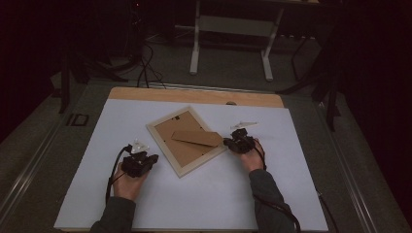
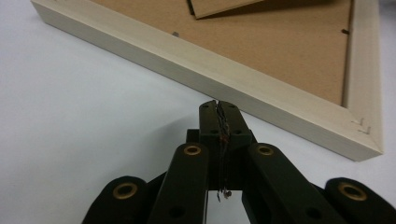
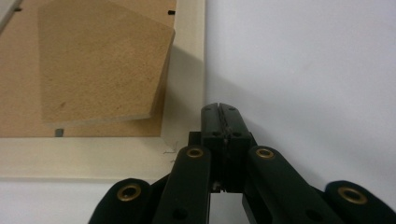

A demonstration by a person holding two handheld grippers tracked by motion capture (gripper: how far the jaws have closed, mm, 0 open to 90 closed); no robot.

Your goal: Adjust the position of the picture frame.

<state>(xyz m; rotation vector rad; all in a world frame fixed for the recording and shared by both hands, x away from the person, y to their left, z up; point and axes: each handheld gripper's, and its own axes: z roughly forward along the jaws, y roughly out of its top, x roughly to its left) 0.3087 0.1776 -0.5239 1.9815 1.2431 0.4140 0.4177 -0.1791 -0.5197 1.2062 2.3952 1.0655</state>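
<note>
A pale wooden picture frame [image 1: 163, 140] lies face down on the white table sheet [image 1: 204, 194], its brown backing board [image 1: 180, 138] up. The brown easel stand [image 1: 198, 138] folds out from the backing toward the right. My left gripper [image 1: 154, 158] rests shut just off the frame's lower-left side [image 2: 233, 79], its tips almost at the wood. At the frame's right corner [image 3: 187, 93] my right gripper [image 1: 226, 142] is shut too, its closed tips beside the frame's outer edge. Nothing is between either pair of jaws.
The table's bare wooden strip [image 1: 194, 95] runs along the far edge. Beyond it stand white desk legs [image 1: 195, 53] and cables [image 1: 145, 68] on a dark floor. White sheet lies free in front of and to both sides of the frame.
</note>
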